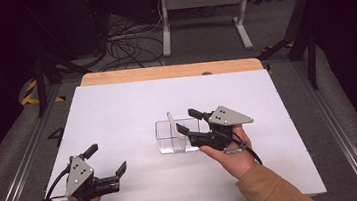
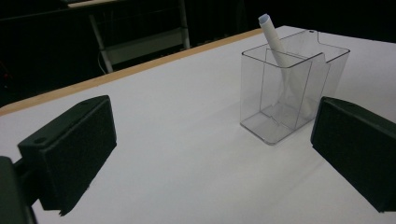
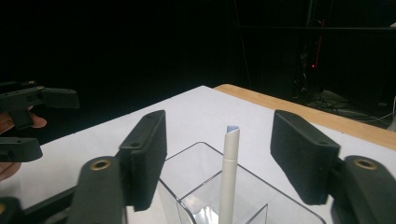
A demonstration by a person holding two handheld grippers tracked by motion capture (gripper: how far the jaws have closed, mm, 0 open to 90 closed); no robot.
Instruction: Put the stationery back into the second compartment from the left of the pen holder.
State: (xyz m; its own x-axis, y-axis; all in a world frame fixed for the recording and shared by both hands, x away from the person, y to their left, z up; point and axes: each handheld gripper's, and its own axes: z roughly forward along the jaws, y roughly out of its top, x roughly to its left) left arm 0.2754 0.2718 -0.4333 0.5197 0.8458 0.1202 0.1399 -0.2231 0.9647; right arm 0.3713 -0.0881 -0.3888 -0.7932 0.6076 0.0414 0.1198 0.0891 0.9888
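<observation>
A clear plastic box (image 1: 166,138) with an inner divider stands on the white table top (image 1: 117,107), right of centre. A white pen (image 1: 172,124) leans upright inside it. My right gripper (image 1: 188,121) hovers just over the box's right side, jaws open. In the right gripper view the pen (image 3: 229,172) rises between the two pads with a gap on each side, untouched. My left gripper (image 1: 106,159) rests near the front left corner, open and holding nothing. From the left gripper view the box (image 2: 289,93) and pen (image 2: 273,37) stand ahead of the jaws.
A wooden strip (image 1: 168,72) borders the table's far edge. Beyond it on the floor are a white metal stand (image 1: 202,12) and a tangle of cables (image 1: 125,43). Bare white surface lies left of and behind the box.
</observation>
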